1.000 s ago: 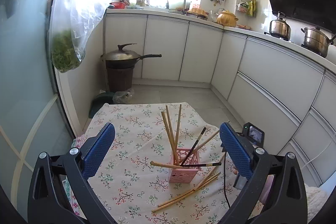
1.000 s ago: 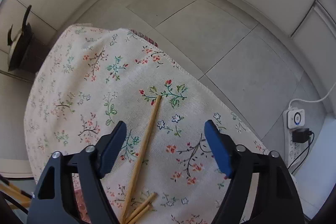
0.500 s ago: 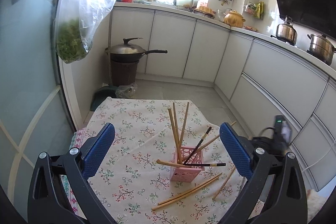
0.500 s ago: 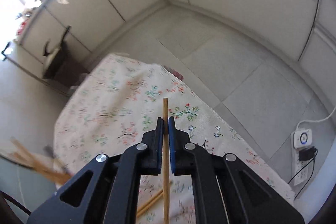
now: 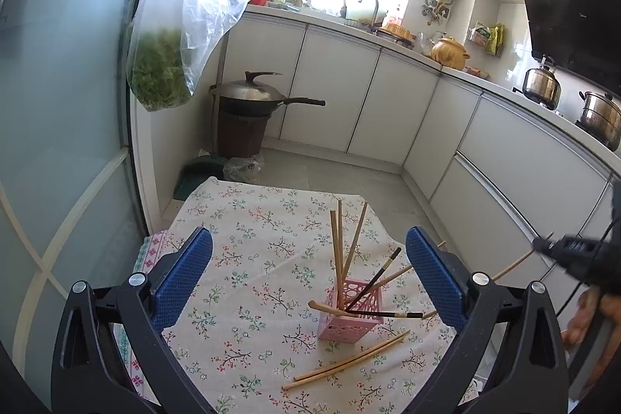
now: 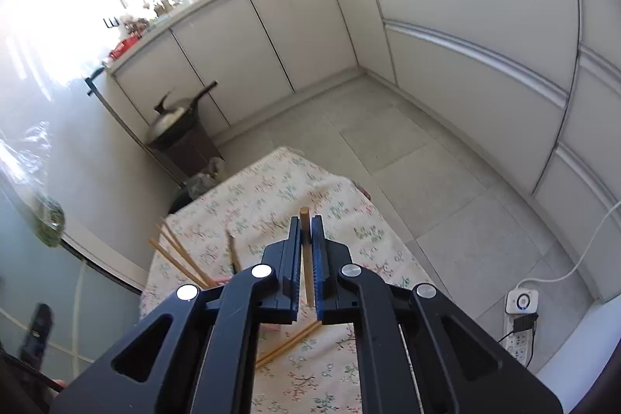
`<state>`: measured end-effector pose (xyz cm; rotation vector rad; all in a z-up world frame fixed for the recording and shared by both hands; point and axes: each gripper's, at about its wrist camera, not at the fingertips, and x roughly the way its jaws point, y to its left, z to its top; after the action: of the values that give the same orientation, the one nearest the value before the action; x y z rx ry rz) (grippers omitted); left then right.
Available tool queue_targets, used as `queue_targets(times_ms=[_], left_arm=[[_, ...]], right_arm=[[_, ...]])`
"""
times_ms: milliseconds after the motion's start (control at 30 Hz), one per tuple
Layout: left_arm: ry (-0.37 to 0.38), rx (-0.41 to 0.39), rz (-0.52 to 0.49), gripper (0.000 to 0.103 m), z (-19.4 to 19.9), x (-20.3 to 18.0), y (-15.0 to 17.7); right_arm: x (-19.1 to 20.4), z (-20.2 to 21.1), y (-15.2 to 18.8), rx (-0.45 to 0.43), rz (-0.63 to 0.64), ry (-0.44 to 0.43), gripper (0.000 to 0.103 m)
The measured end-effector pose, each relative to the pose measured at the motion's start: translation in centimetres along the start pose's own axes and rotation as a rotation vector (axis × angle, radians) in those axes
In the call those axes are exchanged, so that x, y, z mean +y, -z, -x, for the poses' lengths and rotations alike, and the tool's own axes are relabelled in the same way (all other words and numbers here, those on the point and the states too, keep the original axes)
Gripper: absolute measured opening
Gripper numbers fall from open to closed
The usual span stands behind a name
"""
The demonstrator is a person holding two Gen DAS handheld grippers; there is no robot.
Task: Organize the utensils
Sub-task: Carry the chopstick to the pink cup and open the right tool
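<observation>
A pink slotted holder (image 5: 345,313) stands on the floral tablecloth (image 5: 240,220) with several wooden and dark chopsticks leaning in it. Two loose wooden chopsticks (image 5: 345,361) lie on the cloth in front of it. My left gripper (image 5: 308,274) hovers open above the table, with nothing between its blue pads. My right gripper (image 6: 306,227) is shut on one wooden chopstick (image 6: 305,251), held high above the cloth (image 6: 271,189) with its tip sticking out past the pads. In the left wrist view, that gripper (image 5: 574,251) and its chopstick (image 5: 516,262) show blurred at the right edge.
A lidded wok (image 5: 248,96) sits on a brown stand by the wall, under a hanging bag of greens (image 5: 159,76). White cabinets (image 6: 446,26) run around the room. A power strip (image 6: 520,313) with cables lies on the floor right of the table. Steel pots (image 5: 541,86) stand on the counter.
My right gripper closed on a chopstick that lay on the cloth and lifted it well above the table. The left gripper stayed open and shifted only slightly.
</observation>
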<state>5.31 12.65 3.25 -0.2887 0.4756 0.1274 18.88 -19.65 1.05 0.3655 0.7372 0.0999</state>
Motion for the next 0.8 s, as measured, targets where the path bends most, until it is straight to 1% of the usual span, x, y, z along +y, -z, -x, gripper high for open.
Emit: queue_targets(times_ms=[133, 233, 400, 433, 533, 633, 733, 800], left_arm=[[0.007, -0.010, 0.015, 0.096, 0.3, 0.4, -0.3], [0.006, -0.017, 0.030, 0.096, 0.6, 0.8, -0.5], [0.006, -0.015, 0.050, 0.096, 0.6, 1.4, -0.7], [0.007, -0.014, 0.052, 0.096, 0.6, 1.4, -0.8], [0.004, -0.013, 0.058, 0.096, 0.6, 1.7, -0.9], [0.000, -0.010, 0.065, 0.096, 0.5, 2.0, -0.9], [-0.007, -0.001, 0.075, 0.096, 0.2, 2.4, -1.0], [-0.013, 0.007, 0.080, 0.096, -0.1, 2.6, -1.0]], right_arm=[[2.9, 3.6, -1.9, -0.052, 0.043, -0.036, 0.005], [5.4, 5.5, -2.7, -0.060, 0.068, -0.079, 0.005], [9.6, 6.0, -2.9, -0.062, 0.140, -0.110, 0.005], [10.4, 5.6, -2.8, -0.057, 0.152, -0.112, 0.005], [11.8, 2.9, -2.1, -0.031, 0.165, -0.109, 0.005], [12.4, 0.1, -0.8, -0.005, 0.160, -0.102, 0.005], [12.7, -2.7, 0.3, 0.001, 0.160, -0.092, 0.006], [13.0, -4.6, 1.1, 0.053, 0.175, -0.097, 0.007]])
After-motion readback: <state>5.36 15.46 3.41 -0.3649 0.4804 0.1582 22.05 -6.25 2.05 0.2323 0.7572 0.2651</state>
